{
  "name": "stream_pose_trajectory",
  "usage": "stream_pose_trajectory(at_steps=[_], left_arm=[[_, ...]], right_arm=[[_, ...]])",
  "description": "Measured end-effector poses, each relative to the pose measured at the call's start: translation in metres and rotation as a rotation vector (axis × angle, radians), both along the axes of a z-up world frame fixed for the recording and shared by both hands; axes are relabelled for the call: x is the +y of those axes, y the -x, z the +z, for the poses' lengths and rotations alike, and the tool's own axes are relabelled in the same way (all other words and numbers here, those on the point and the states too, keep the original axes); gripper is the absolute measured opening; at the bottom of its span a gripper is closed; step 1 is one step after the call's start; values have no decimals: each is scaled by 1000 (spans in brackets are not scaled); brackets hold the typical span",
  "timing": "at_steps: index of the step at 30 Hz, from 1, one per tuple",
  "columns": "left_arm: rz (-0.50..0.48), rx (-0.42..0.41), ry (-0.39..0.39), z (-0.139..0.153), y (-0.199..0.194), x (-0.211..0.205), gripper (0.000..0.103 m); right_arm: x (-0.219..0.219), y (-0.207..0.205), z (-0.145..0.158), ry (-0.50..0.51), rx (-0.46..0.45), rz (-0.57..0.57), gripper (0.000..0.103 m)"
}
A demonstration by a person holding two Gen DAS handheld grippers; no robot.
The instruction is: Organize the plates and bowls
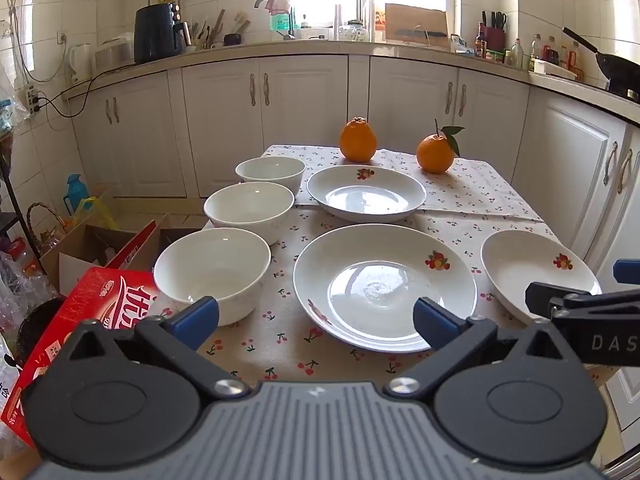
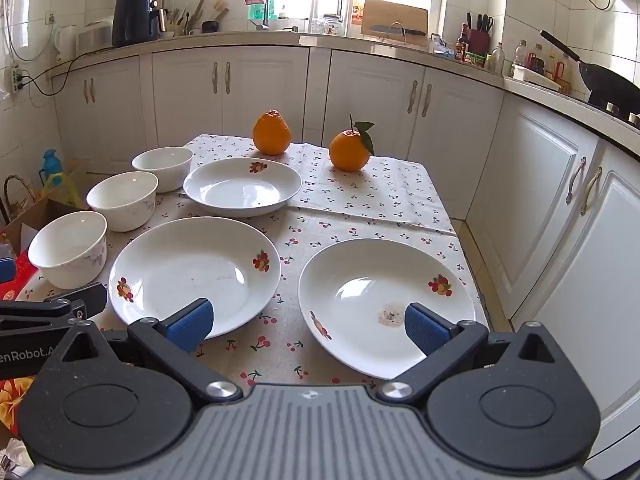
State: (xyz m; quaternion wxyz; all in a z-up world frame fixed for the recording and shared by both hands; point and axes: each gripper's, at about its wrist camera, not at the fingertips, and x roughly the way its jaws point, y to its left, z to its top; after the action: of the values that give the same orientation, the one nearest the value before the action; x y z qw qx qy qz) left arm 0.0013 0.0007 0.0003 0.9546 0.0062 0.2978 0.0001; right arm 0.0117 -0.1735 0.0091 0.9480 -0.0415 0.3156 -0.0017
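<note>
— Looking at the crockery first: three plates and three bowls, all still spread out singly, nothing stacked. So I'd judge the sorting hasn't begun.

— Where do they sit?

— The bowls run in a line down the left side of the counter (image 2: 384, 200): near bowl (image 1: 212, 270), middle bowl (image 1: 249, 209), far bowl (image 1: 270, 171). The plates lie to their right: a far plate (image 1: 366, 193), a near-centre plate (image 1: 384, 292), and a right plate (image 2: 386, 304) by the counter's right edge.

— Anything in them?

— The bowls look empty. The plates too, save a small speckled smudge on the right plate's floor (residue or glare, I can't tell).

— And the claws?

— Left claw (image 1: 316, 318) spread wide, holding nothing, hovering short of the near-centre plate. Right claw (image 2: 308, 322) equally wide and empty, above the gap between the near-centre and right plates.

— Next move?

— Likely a rim pinch on one plate, then setting it onto another. The rims are thin and glossy, so the pads need to straddle the edge squarely.

— What else is around?

— Two oranges (image 2: 272, 134) at the far end, clear of the dishes. A red carton (image 1: 80, 320) sits below the counter's left edge.
</note>
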Motion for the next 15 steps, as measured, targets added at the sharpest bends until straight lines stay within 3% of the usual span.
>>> stream_pose_trajectory(at_steps=[15], left_arm=[[-2,-5,-6,-1,2,-2,102]], right_arm=[[2,-5,-1,-2,11,-3,103]])
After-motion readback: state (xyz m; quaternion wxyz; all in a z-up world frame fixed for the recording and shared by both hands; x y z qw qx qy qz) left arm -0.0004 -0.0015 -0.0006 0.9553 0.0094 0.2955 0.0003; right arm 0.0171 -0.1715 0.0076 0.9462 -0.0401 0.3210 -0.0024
